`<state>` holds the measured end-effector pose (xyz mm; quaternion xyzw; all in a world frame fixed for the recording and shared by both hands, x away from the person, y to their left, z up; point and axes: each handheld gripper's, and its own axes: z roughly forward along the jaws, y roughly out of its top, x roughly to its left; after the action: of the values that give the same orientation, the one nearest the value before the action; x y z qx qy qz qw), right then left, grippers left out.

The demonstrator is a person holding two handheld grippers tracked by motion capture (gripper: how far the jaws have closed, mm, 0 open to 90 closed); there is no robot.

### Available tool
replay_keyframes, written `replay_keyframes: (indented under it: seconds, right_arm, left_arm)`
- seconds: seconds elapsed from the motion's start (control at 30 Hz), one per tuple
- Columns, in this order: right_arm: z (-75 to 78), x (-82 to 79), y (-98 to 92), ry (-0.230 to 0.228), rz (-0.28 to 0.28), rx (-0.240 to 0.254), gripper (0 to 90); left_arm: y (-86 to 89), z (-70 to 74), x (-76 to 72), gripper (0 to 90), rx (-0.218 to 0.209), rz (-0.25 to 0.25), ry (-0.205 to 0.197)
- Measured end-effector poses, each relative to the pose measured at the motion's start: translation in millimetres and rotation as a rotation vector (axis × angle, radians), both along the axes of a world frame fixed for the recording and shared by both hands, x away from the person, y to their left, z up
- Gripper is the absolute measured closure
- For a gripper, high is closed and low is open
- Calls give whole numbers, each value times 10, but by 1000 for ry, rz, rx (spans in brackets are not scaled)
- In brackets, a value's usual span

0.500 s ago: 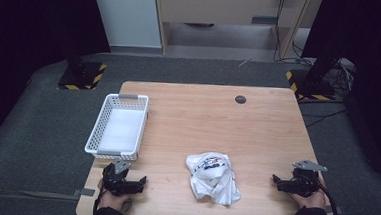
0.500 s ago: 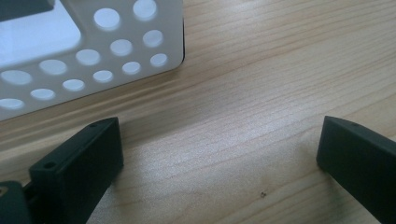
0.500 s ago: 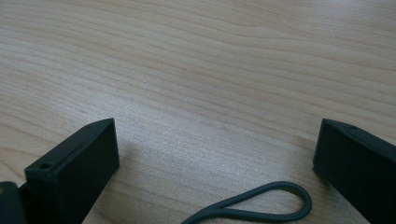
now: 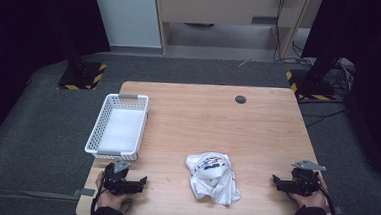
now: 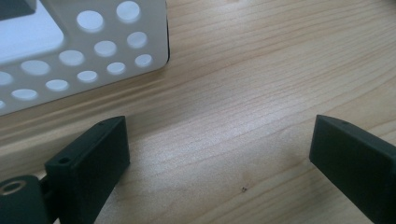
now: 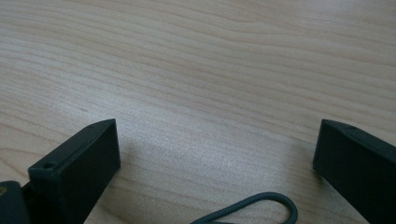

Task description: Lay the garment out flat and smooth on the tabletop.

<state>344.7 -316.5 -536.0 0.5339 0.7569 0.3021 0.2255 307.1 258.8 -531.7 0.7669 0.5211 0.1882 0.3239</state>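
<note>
A crumpled white cloth with dark print (image 4: pixel 213 177) lies near the front middle of the wooden table (image 4: pixel 213 119). My left gripper (image 4: pixel 143 182) rests low at the front left corner, just in front of a white perforated basket (image 4: pixel 118 126), and points right toward the cloth. In the left gripper view its jaws stand wide apart over bare wood, my left gripper (image 5: pixel 219 149) open, with the basket's corner (image 5: pixel 84 56) at the upper left. My right gripper (image 4: pixel 275 182) sits at the front right and points left. Its jaws are wide too, my right gripper (image 6: pixel 217 154) open over bare wood.
A small dark round grommet (image 4: pixel 240 99) is set in the table near its far edge. A loop of grey cable (image 6: pixel 261 210) lies between the right jaws at the bottom. Grey carpet surrounds the table, with stand bases (image 4: pixel 80 75) at the far corners.
</note>
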Motion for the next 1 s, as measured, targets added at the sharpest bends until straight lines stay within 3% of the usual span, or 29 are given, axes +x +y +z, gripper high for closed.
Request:
replay_keyframes:
  seconds: [0.13,0.47,0.6,0.73,1.0]
  right_arm:
    - [25,-8,9,-9,1,4,8]
    - [140,-12,-15,-26,-32,70,21]
    - [211,-9,39,-30,-11,87,21]
    - [317,-32,107,-63,14,107,29]
    - [386,-19,185,-60,39,131,51]
  left_arm:
    - [-10,37,-10,43,-13,35,29]
    - [-26,134,-42,44,-70,81,33]
    - [-54,194,-45,47,-95,74,38]
    - [-97,245,-38,52,-117,58,30]
    - [-235,330,-46,58,-109,-1,4]
